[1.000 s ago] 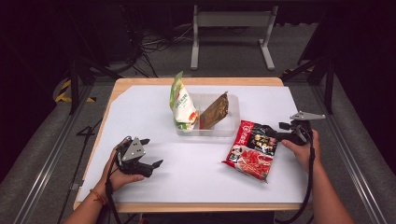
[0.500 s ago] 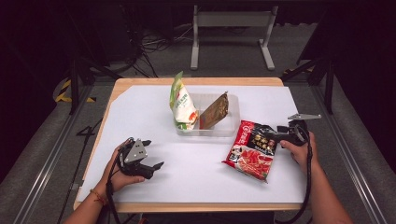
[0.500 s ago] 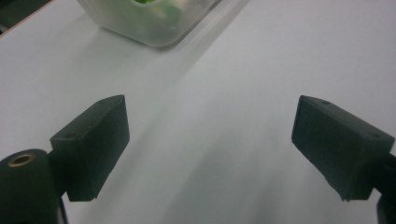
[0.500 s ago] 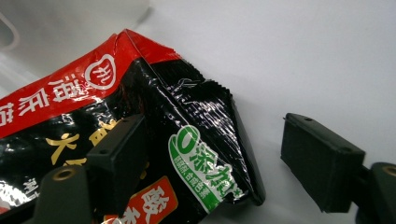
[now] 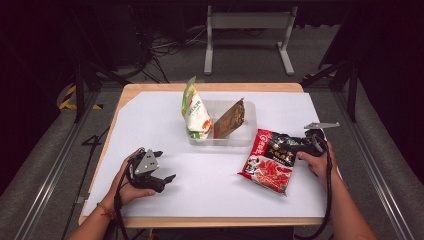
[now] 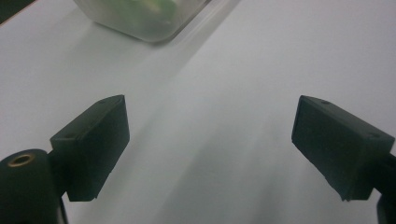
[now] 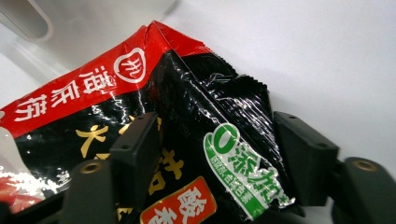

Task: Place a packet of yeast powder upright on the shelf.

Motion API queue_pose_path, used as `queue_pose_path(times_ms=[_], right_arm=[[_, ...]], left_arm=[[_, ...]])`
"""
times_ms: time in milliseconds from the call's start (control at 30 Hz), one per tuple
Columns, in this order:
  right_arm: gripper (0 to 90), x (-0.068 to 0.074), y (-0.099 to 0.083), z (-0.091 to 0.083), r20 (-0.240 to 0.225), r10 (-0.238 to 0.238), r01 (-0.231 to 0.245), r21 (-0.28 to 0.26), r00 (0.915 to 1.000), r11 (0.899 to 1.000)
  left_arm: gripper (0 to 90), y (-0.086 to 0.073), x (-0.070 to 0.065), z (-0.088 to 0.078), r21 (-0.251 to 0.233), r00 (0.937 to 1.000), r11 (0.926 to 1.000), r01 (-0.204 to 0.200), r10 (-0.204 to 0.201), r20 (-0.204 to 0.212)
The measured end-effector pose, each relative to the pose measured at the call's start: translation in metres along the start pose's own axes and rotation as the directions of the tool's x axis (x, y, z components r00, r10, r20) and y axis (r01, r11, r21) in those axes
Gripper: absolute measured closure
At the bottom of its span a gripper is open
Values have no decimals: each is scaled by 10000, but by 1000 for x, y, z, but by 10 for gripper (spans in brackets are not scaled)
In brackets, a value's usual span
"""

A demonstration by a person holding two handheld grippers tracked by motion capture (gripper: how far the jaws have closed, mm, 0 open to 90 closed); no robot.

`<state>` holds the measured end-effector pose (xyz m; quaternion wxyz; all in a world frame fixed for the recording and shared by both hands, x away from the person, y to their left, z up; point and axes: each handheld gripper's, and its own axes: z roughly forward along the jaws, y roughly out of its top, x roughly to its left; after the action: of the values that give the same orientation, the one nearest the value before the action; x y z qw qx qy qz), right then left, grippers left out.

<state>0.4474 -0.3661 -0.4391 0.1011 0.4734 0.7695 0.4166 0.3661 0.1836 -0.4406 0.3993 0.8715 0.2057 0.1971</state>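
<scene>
We see right gripper (image 7: pixel 215 172) clamped on corner of red-black noodle packet (image 5: pixel 270 160) — left gripper (image 6: pixel 210 149) jaws wide apart over bare white table (image 5: pixel 210 180), near clear tray (image 5: pixel 247 135).

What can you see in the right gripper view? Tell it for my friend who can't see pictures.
A shiny red and black snack packet lies on a white table, with one corner between the right gripper's two black jaws. The jaws sit on either side of the corner and have not closed flat. A clear plastic tub peeks in at the top left.
</scene>
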Motion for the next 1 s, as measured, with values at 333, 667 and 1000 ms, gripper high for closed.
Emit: queue_pose_path(times_ms=[333,667,1000], right_arm=[[695,-10,-4,-10,-567,841,-892,-934,9948,9916],[793,-2,-1,-22,-554,292,-359,-1245,9980,9916],[850,16,7,-43,-607,-690,563,-1911,9958,9800]], left_arm=[[118,0,1,0,44,10000,10000,-35,35,7],[117,0,0,-1,47,9999,10000,48,-48,-111],[107,1,3,-5,-232,9994,9992,337,-339,-100]])
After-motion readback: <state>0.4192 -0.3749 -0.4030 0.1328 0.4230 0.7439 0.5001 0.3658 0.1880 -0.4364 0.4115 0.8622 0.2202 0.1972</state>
